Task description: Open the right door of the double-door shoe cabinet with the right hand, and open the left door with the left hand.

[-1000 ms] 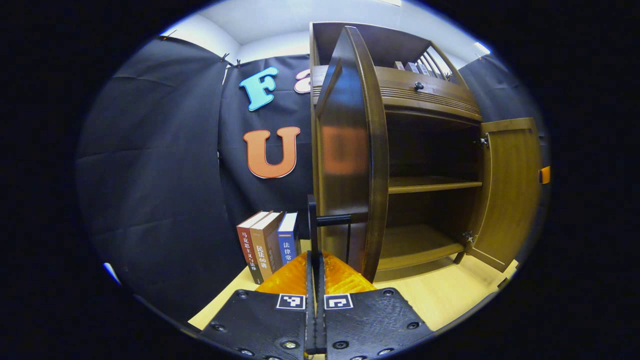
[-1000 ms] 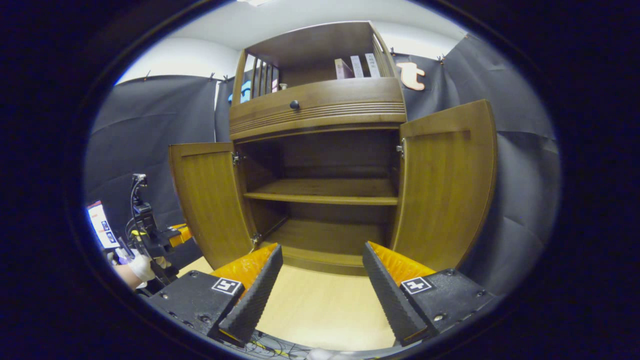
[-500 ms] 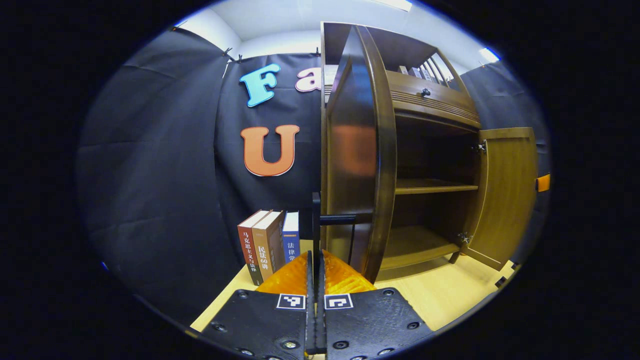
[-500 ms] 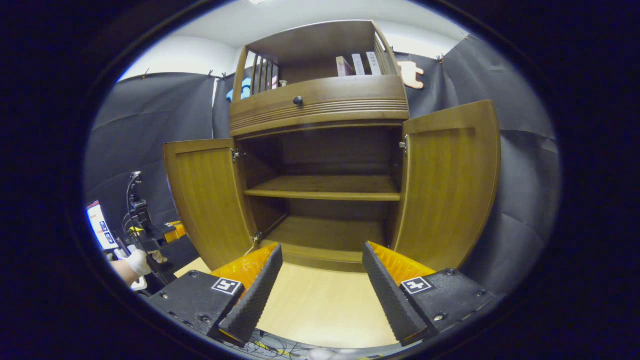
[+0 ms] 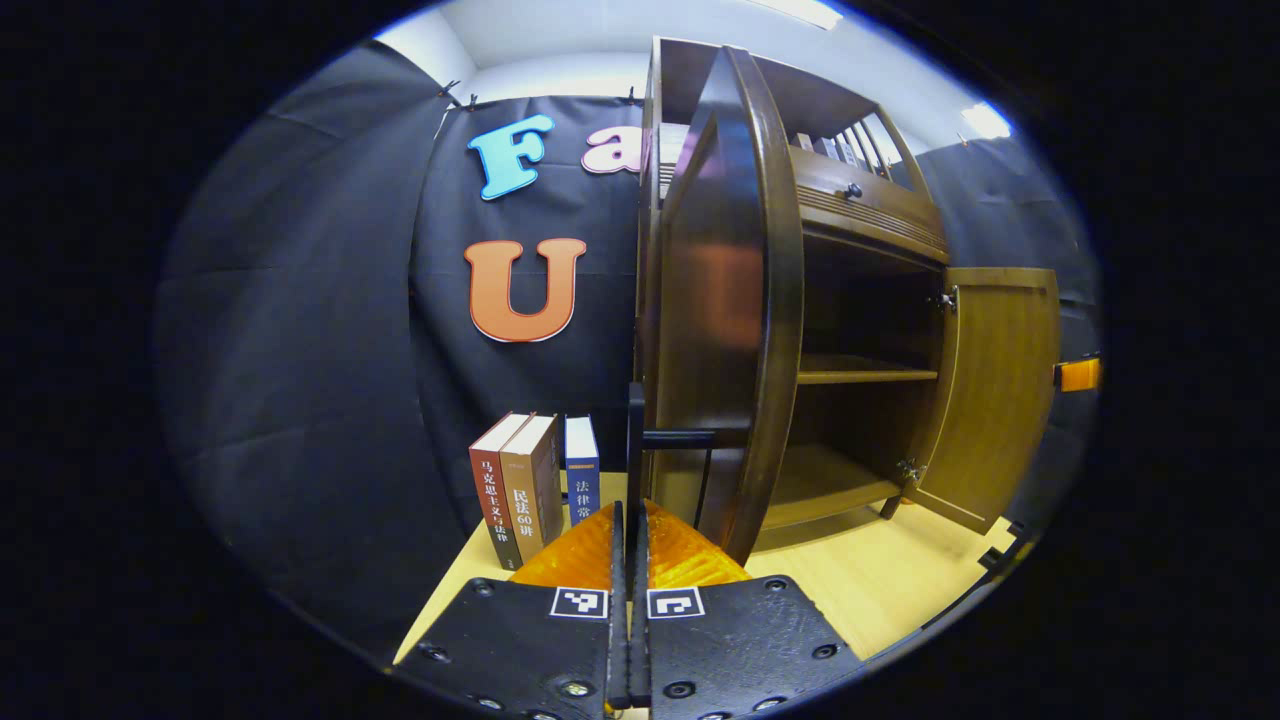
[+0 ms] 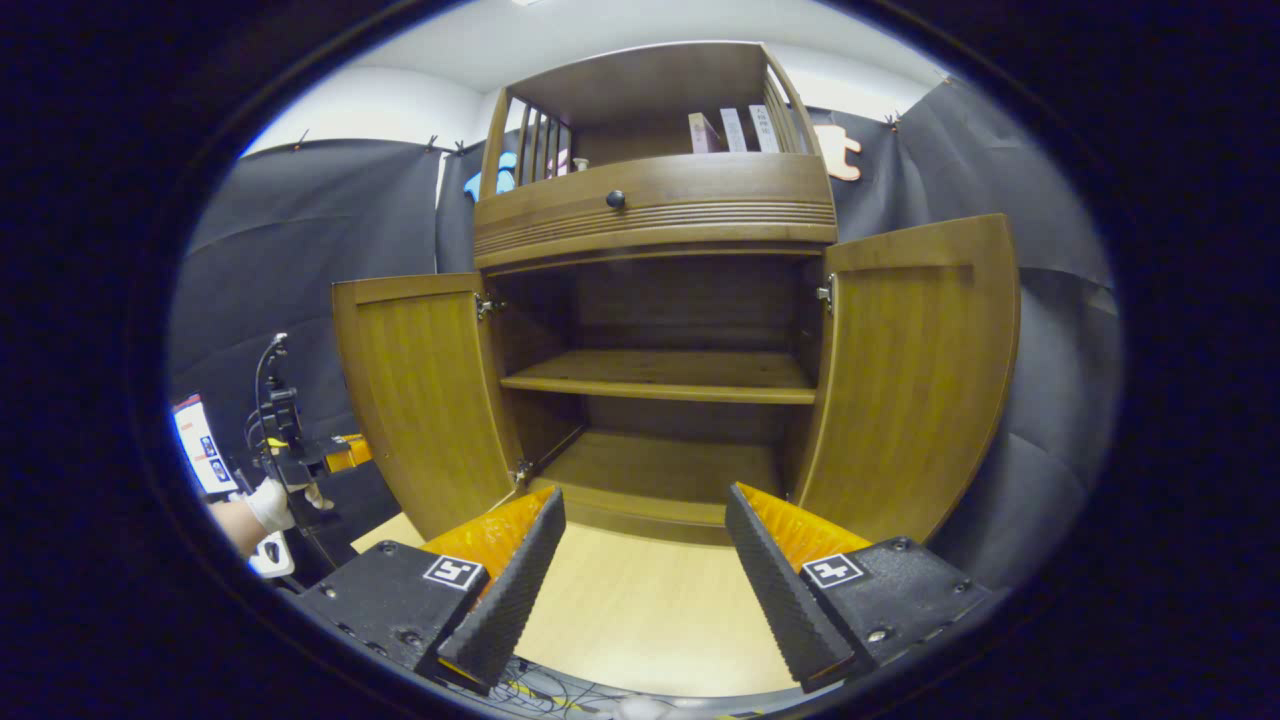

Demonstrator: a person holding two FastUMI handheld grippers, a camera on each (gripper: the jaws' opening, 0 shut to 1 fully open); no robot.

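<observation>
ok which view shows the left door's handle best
The left gripper view: the left door's handle is close ahead of the shut left tool. The right gripper view shows only the left door's inner face; its handle is hidden behind it.

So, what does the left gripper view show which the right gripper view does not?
Left gripper view: three upright books beside the brown wooden cabinet, and the left gripper shut on the left door's black bar handle. Right gripper view: the open right gripper and a white-gloved hand at the far left. Both: the left door and right door swung open, with the middle shelf inside.
</observation>
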